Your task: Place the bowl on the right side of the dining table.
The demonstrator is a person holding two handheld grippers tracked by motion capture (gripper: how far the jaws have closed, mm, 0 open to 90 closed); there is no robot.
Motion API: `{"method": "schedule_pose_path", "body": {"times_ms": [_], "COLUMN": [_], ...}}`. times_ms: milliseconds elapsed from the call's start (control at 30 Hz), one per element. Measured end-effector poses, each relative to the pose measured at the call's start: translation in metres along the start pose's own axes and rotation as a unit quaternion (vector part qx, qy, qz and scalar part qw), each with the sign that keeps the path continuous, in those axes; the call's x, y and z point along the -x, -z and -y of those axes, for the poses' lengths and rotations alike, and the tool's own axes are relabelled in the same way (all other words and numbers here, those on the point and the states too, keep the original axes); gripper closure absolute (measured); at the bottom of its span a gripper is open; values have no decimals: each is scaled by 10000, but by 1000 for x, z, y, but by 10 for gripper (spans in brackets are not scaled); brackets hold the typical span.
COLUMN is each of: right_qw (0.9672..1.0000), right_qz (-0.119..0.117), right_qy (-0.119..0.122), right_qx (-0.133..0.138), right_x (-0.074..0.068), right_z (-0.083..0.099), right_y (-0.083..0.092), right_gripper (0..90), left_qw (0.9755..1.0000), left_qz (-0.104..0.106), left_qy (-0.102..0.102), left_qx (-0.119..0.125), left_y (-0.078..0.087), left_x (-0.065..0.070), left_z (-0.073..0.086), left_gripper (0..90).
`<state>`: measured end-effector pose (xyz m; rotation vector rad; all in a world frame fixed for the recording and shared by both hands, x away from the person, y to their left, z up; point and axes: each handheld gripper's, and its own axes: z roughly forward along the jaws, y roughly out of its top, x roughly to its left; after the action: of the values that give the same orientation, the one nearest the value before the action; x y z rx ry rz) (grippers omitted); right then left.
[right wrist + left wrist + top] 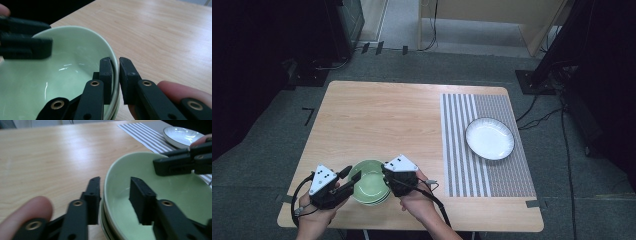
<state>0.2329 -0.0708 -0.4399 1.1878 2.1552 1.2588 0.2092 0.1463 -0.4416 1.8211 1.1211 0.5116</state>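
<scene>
claws [354, 176] [385, 172] astride green bowl [369, 186] rim

Grey carpet floor [412, 65], black stands and cables at sides, pale wood cabinet [492, 20] behind

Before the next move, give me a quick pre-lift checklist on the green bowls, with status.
1. Right hand-held gripper pinching the rim of the top green bowl: ok, jaws close on both sides of it.
2. Left hand-held gripper closed on the opposite rim: not ok, jaws straddle it with a gap.
3. One bowl only: not ok, more rims show stacked underneath.
4. Top bowl empty: ok.
5. White plate on the striped placemat apart from the bowls: ok.
6. Lower bowls will stay down on lift: cannot tell.
</scene>
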Motion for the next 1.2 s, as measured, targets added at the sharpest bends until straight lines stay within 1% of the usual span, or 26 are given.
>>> {"method": "schedule_pose_path", "body": {"times_ms": [33,67,100,133,167,200,233,267,300,400,467,500,533,567,633,700,733,767,833,867,900,967,1000,1033,1100,1200], "right_qw": [10000,9999,9998,9998,9996,9996,9996,9996,9991,9979,9981,9988,9988,9987,9986,9973,9972,9975,9978,9978,9984,9987,9989,9992,9981,9977], "right_qz": [0,-74,-29,-29,94,94,60,60,-58,-263,-198,-209,-209,-371,-392,-676,-669,-561,-487,-487,-361,-315,-280,-237,-377,-383], "right_qy": [0,-39,67,67,257,257,255,255,188,69,135,226,226,316,333,267,314,440,418,418,270,231,245,292,405,396], "right_qx": [0,83,160,160,122,122,135,135,364,582,573,383,383,147,78,-59,-123,-22,171,171,342,334,291,145,-273,-398], "right_x": [0,0,-2,-2,-5,-5,-4,-4,-1,1,-1,-3,-3,-2,-1,-1,-3,-7,-8,-8,-4,-1,1,3,7,8], "right_z": [0,-1,-5,-5,-6,-6,-7,-7,-8,-13,-15,-16,-16,-14,-13,-11,-10,-9,-11,-11,-14,-15,-16,-16,-14,-11], "right_y": [0,2,7,7,8,8,9,9,14,24,25,23,23,16,13,8,6,5,7,7,10,11,10,8,-2,-9], "right_gripper": [850,855,862,862,870,870,874,874,897,900,900,838,838,701,692,622,607,575,553,553,551,543,534,522,502,504], "left_qw": [10000,9999,9998,9998,9998,9996,9993,9993,9992,9987,9985,9982,9981,9979,9977,9960,9954,9951,9949,9949,9945,9941,9931,9921,9909,9895], "left_qz": [0,37,28,28,-75,-157,-315,-315,-377,-495,-525,-537,-547,-544,-556,-678,-699,-705,-702,-702,-703,-716,-751,-792,-831,-854], "left_qy": [0,14,-8,-8,-72,-92,-104,-104,-108,-145,-179,-253,-288,-345,-380,-569,-634,-674,-696,-696,-734,-768,-841,-901,-981,-1074], "left_qx": [0,-108,-177,-177,-192,-202,-153,-153,-121,-41,-9,-4,19,57,78,117,143,170,190,190,234,280,319,370,401,453], "left_y": [0,-3,-5,-5,-6,-6,-5,-5,-4,-4,-4,-4,-3,-2,-1,-1,0,1,1,1,2,3,3,4,5,6], "left_x": [0,0,1,1,3,3,3,3,3,4,5,6,7,9,11,15,16,17,17,17,18,18,20,22,24,25], "left_z": [0,1,2,2,2,2,2,2,3,3,1,1,0,0,-1,-3,-3,-4,-3,-3,-3,-3,-3,-3,-4,-4], "left_gripper": [547,547,551,565,594,594,700,722,765,832,841,845,845,850,851,854,854,855,856,856,856,856,856,855,855,855]}}
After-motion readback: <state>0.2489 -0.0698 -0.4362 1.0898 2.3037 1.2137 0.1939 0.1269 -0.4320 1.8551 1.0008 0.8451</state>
